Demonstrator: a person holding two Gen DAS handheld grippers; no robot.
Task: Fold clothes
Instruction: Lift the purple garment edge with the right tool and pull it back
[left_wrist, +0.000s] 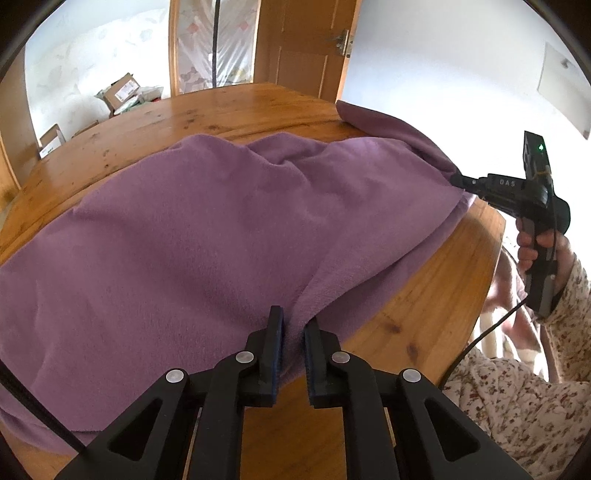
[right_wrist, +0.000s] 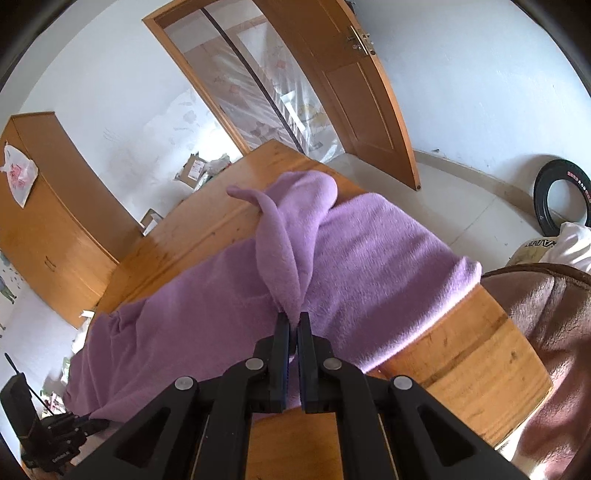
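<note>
A purple fleece cloth (left_wrist: 184, 240) lies spread over the wooden table (left_wrist: 221, 107), with one end hanging off the table's edge. My left gripper (left_wrist: 293, 314) is low over the cloth's near edge. A narrow gap shows between its pads and the cloth's edge lies in that gap, slack. In the right wrist view, my right gripper (right_wrist: 293, 317) is shut on a raised fold of the cloth (right_wrist: 369, 266), which drapes from its tips. The left wrist view shows the right gripper (left_wrist: 455, 180) pinching the cloth at the table's right edge. The left gripper (right_wrist: 94, 424) is small at the lower left.
A hand in a floral sleeve (left_wrist: 546, 254) holds the right gripper's handle. An open wooden door (right_wrist: 362, 92) and cardboard boxes (left_wrist: 122, 92) are beyond the table. A wooden cupboard (right_wrist: 55, 206) stands left, a black tyre (right_wrist: 561, 199) right. A brown padded seat (right_wrist: 554, 332) is beside the table.
</note>
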